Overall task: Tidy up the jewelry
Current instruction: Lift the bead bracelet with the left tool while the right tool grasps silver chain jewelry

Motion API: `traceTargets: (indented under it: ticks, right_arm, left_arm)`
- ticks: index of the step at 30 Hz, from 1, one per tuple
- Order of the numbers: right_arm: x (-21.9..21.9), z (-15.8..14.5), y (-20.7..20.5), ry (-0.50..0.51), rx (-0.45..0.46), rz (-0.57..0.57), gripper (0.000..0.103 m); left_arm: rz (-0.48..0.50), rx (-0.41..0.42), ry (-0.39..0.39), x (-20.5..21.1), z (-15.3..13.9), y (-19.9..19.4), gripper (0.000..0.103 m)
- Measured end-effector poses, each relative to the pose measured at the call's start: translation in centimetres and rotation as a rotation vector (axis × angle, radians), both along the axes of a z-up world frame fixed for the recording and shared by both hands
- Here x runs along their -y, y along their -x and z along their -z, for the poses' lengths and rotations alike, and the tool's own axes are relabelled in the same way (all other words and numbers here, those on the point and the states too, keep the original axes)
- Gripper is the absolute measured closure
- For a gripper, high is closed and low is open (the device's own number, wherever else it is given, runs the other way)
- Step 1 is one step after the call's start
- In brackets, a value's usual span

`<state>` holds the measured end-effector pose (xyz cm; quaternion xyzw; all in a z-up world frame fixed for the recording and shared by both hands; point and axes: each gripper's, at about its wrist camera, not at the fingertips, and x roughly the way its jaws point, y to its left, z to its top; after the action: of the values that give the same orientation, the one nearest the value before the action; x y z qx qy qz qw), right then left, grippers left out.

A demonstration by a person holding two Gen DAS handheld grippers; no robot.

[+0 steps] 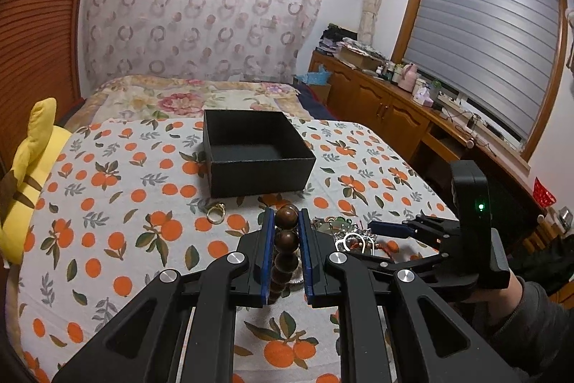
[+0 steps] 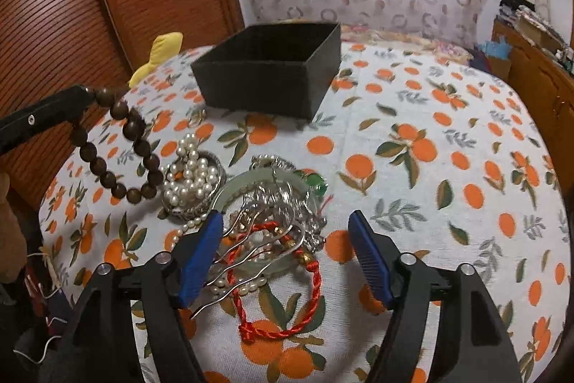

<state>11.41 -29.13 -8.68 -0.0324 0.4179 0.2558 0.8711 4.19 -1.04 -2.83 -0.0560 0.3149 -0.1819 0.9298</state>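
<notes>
My left gripper (image 1: 287,218) is shut on a brown wooden bead bracelet (image 1: 287,239) and holds it above the bed; the bracelet hangs from it in the right wrist view (image 2: 118,146). An open black box (image 1: 256,153) sits on the orange-print sheet beyond it, also in the right wrist view (image 2: 269,67). A gold ring (image 1: 216,212) lies left of the gripper. My right gripper (image 2: 285,225) is open over a jewelry pile (image 2: 265,203): pearl strands (image 2: 190,178), a jade bangle, silver pieces, a metal hairpin and a red cord bracelet (image 2: 283,293).
A yellow plush toy (image 1: 28,174) lies at the bed's left edge. A wooden slatted headboard (image 2: 107,6) stands on the left. A wooden cabinet (image 1: 376,96) with clutter runs along the right under a window.
</notes>
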Motion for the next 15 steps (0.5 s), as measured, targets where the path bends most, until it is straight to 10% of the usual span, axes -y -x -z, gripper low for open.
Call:
traceTargets:
  ticks: [15]
  right_arm:
    - [0.6,-1.5,0.3,-0.032,0.068,0.003,0.083]
  left_arm:
    - [-0.003,0.0,0.001,-0.2,0.4,0.1,0.091]
